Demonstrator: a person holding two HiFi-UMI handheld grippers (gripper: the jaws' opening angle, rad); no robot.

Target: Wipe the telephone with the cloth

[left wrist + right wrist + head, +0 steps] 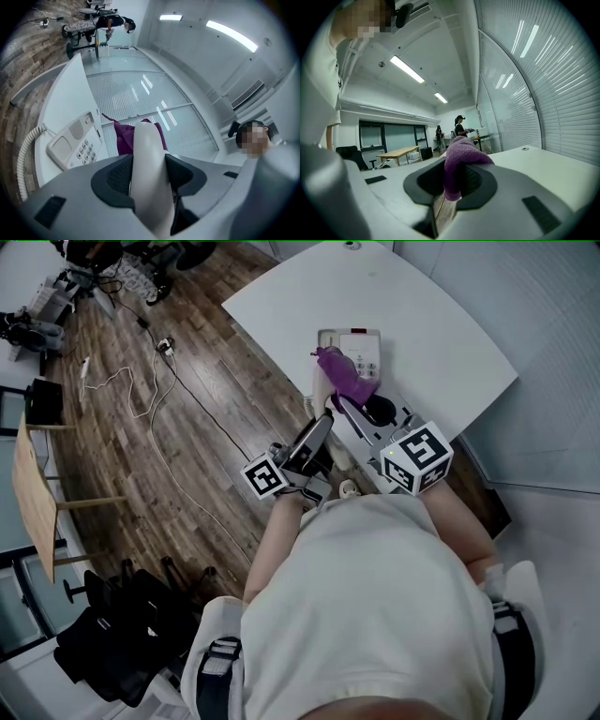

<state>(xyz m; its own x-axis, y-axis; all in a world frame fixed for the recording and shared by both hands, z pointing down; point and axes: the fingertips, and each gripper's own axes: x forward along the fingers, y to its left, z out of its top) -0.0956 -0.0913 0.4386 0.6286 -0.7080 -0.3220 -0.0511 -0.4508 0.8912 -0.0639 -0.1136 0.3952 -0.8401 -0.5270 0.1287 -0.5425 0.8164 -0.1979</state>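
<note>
The white telephone base (352, 351) lies on the white table (431, 324), keypad up. It also shows in the left gripper view as telephone base (75, 140), with its coiled cord (24, 157) hanging off the left side. My left gripper (149, 171) is shut on the white handset (145, 140), which is lifted clear of the base. In the head view the left gripper (319, 427) holds the handset (322, 390) upright near the table's edge. My right gripper (457, 180) is shut on the purple cloth (461, 159). The cloth (345, 376) rests against the handset's top.
The table's near-left edge runs just beside the grippers, with wooden floor (187, 446) below it. Loose cables (155, 381) trail over the floor. A wooden table (33, 484) and black chairs (112, 634) stand at the left. Two people (459, 126) stand far across the room.
</note>
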